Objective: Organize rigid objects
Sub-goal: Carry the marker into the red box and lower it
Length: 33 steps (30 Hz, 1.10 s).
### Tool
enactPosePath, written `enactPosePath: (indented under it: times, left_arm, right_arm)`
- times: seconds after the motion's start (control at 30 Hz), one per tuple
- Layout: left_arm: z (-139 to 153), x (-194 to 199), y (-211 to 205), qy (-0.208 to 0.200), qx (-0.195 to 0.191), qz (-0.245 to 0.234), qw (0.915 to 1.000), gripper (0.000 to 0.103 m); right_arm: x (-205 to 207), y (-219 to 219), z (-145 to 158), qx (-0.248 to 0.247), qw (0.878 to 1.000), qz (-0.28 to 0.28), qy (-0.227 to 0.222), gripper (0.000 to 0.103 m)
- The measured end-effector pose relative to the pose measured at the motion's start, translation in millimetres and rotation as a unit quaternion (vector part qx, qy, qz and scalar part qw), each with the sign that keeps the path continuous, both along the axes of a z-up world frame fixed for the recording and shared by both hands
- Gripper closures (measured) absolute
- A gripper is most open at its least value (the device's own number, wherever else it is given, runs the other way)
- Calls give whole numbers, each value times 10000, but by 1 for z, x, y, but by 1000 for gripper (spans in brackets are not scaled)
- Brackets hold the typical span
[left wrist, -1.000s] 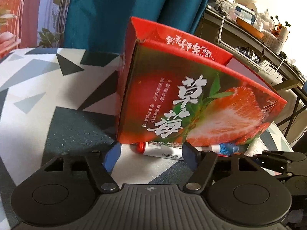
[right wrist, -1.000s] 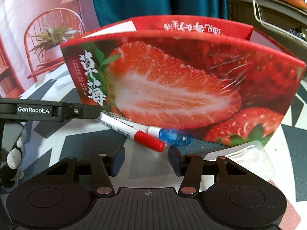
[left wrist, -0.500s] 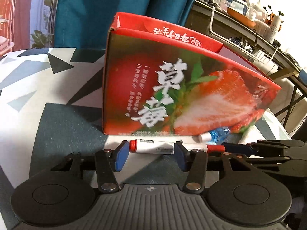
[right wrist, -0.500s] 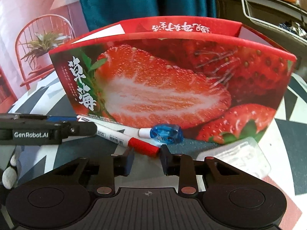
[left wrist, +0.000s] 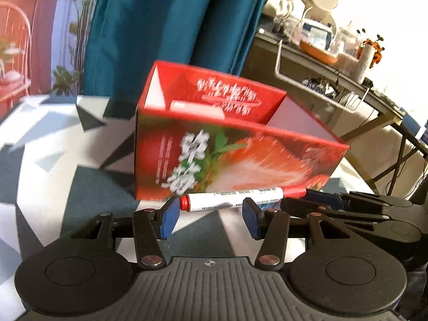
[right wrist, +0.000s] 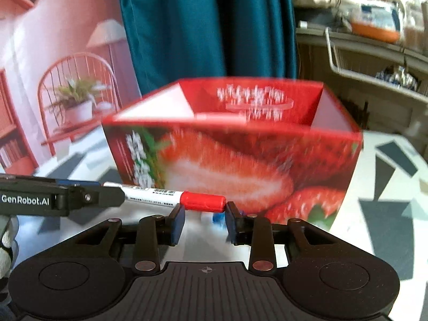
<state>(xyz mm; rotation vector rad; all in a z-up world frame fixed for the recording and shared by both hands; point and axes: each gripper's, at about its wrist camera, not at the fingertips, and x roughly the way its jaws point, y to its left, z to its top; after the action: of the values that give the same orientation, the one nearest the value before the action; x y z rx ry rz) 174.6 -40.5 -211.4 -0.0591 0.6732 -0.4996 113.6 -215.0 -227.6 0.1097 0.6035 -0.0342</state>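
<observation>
In front of the left claw (left wrist: 210, 215), left wrist view: white marker (left wrist: 232, 196) with red ends lies crosswise between the blue pads. Left pad (left wrist: 168, 220) touches the marker's red tail end; right pad (left wrist: 252, 220) sits against the barrel further along. Claw partly closed, clamped on the marker. Marker is off the table (left wrist: 61, 187), just in front of the strawberry-print box (left wrist: 227, 157). Box is open-topped, standing on the patterned table, teal curtain (left wrist: 165, 26) behind. Right claw reaches in from the right edge and meets the marker's red cap end. Frame is motion-blurred.

Right wrist view: right claw (right wrist: 204, 218) partly closed, its pads on either side of the marker's red cap (right wrist: 203, 202); both pads touch the cap, so it has hold of that end. Marker (right wrist: 152, 194) runs leftward to the left claw (right wrist: 61, 196), which grips the barrel. A small blue item (right wrist: 218, 218) shows below the cap on the table (right wrist: 388, 214); can't tell what it is. Box (right wrist: 240, 165) directly behind the marker, near but not touching as far as visible.
</observation>
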Motion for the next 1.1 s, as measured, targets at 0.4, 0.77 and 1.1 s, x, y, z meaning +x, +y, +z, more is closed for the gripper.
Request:
enactPosePath:
  times: [0.4,0.77,1.1]
  left_arm:
    - [61,15,-33,-616,-82,-107,9980,49]
    - [48,90,-60,-20,129,-88,9999,49]
    - [23,123,-66,332,477,101,9983,48]
  right_arm:
    - [5,-29,58,-240,9963,-38,-819,73]
    - [73,-72,45,204,9994,-185,-210,73]
    - [116,-85,20,639,9972,-259,297,72]
